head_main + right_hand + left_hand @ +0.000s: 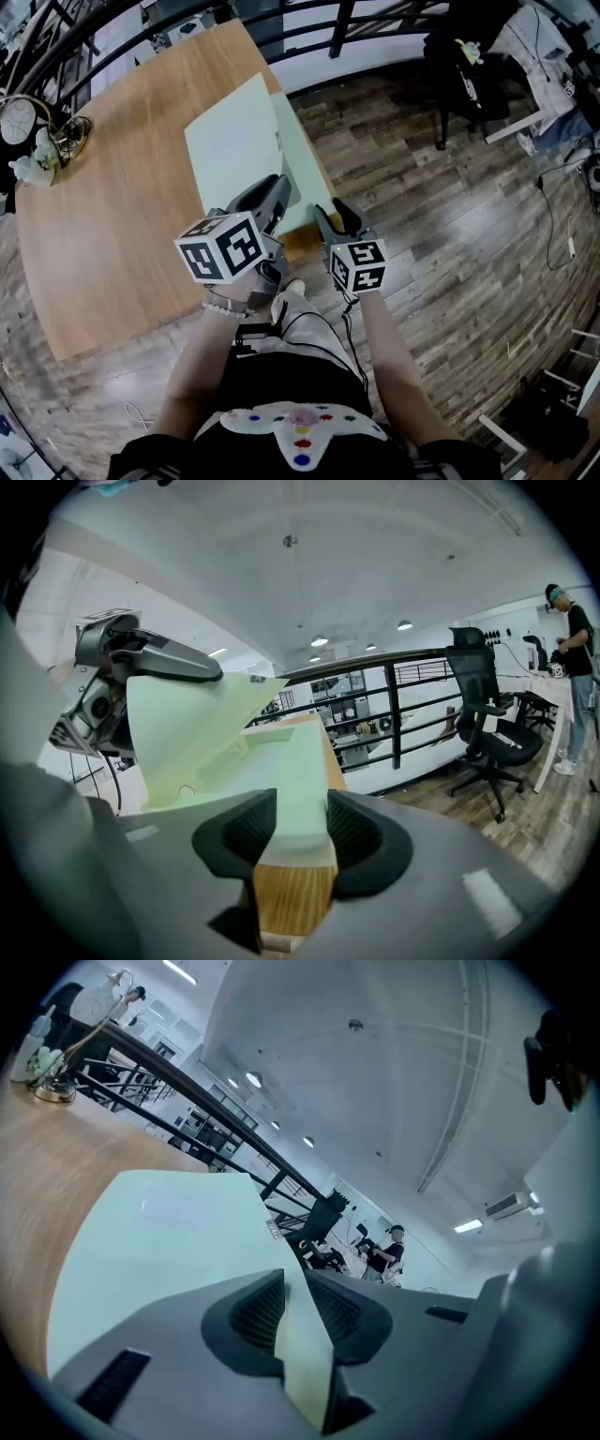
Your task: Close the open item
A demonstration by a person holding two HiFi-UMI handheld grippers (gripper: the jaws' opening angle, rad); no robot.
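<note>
Pale-green lid (169, 1232) is clamped in left tongs (302, 1309), while right tongs (292, 834) pinch the box front wall (305, 766).

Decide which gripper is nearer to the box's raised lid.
Left. The left gripper has the edge of the lid between its jaws; the right gripper sits lower, jaws around the wall of the base.

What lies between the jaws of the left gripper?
The edge of the pale green lid, clamped by the left gripper; the left gripper view shows it.
</note>
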